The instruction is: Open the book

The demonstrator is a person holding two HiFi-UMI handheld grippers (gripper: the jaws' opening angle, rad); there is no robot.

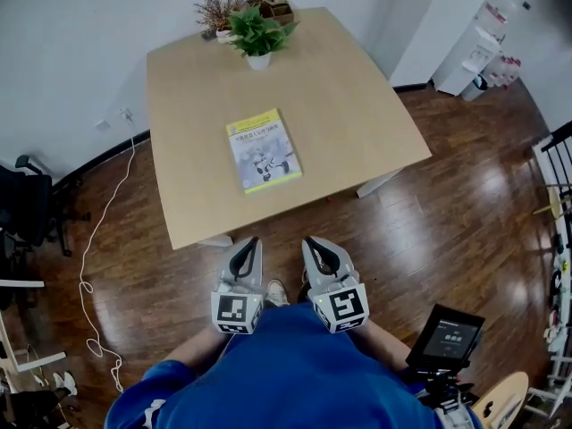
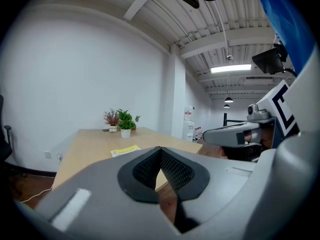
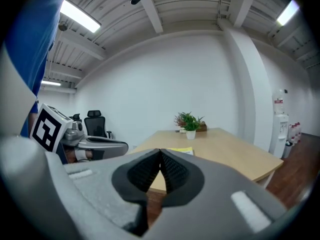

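Observation:
A closed book with a yellow and white cover lies flat near the middle of the wooden table. It shows as a thin yellow slab in the left gripper view and the right gripper view. Both grippers hover side by side over the floor, short of the table's near edge. My left gripper is shut with nothing in it, tips touching. My right gripper is shut and empty too. Each gripper points toward the book.
A potted green plant, dried flowers and a small box stand at the table's far edge. An office chair and a white cable are at the left. A stand with a screen stands at the right.

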